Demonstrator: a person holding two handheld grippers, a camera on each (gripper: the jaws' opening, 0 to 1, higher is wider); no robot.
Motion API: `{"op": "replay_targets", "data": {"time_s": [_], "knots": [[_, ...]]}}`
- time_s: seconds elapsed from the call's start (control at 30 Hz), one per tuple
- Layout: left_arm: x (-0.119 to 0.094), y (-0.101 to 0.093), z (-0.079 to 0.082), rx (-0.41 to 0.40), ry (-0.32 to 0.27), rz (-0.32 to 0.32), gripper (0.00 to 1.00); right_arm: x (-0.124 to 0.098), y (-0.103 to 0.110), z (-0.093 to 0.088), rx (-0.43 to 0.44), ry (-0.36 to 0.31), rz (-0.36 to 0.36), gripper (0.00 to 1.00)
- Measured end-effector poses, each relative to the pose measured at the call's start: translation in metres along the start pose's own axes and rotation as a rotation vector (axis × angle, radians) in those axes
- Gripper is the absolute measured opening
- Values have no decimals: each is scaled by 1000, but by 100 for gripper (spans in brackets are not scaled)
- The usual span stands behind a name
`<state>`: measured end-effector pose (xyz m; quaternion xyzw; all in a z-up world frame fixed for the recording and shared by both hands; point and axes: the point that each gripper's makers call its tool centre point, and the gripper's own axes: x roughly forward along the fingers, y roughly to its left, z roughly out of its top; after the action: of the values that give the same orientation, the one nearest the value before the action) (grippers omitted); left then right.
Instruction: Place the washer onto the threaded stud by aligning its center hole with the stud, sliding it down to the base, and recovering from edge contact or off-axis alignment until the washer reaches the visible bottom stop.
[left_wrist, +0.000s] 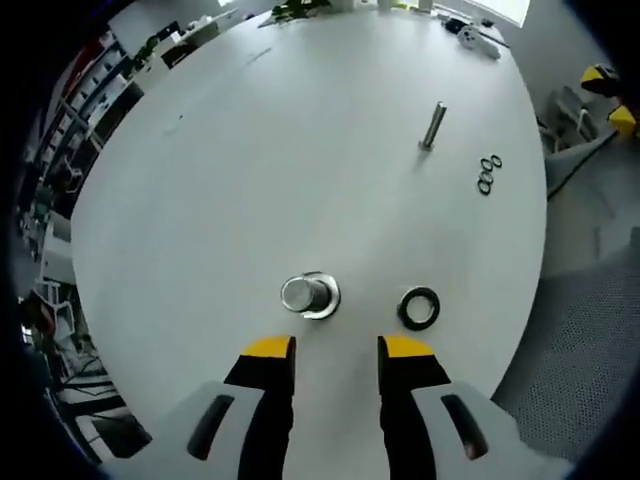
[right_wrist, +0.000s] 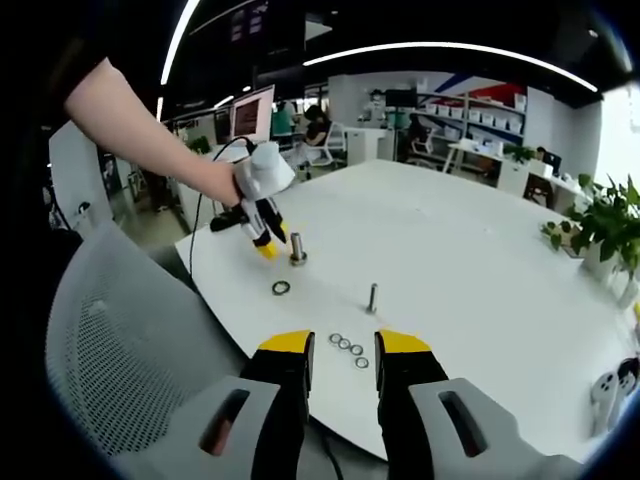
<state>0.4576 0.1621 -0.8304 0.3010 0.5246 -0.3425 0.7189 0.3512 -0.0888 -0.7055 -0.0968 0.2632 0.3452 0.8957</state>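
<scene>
A: Where's the washer (left_wrist: 418, 308)?
B: Flat on the table (left_wrist: 250, 180), just beside the big stud (left_wrist: 308, 295), not on it.
A: Fingers?
B: Left gripper (left_wrist: 336, 348) hovers near that stud, spread apart, empty. Right gripper (right_wrist: 344, 345) likewise, near small rings (right_wrist: 348, 346).

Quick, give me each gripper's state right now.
Left gripper: open, holding nothing, just short of the large stud and the black washer.
Right gripper: open, holding nothing, near the row of small washers.
</scene>
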Motion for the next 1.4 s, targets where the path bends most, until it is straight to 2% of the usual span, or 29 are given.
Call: {"op": "replay_targets", "data": {"time_s": [0.27,0.97,1.03,1.23,1.4], "knots": [[6,-13,-9,-30,18,-34,33,-1,-1,0,-6,-2,-4,27],[26,-58,8,13,34,-96,35,-2,-2,2,-13,-14,-14,27],[29,-58,7,45,44,-80,34,-2,-2,3,-12,-17,-16,27],[35,-65,9,57,59,-100,34,-2,-3,3,-12,-16,-22,27],[33,-64,9,74,62,-86,33,-2,-4,4,-9,-20,-26,27]]}}
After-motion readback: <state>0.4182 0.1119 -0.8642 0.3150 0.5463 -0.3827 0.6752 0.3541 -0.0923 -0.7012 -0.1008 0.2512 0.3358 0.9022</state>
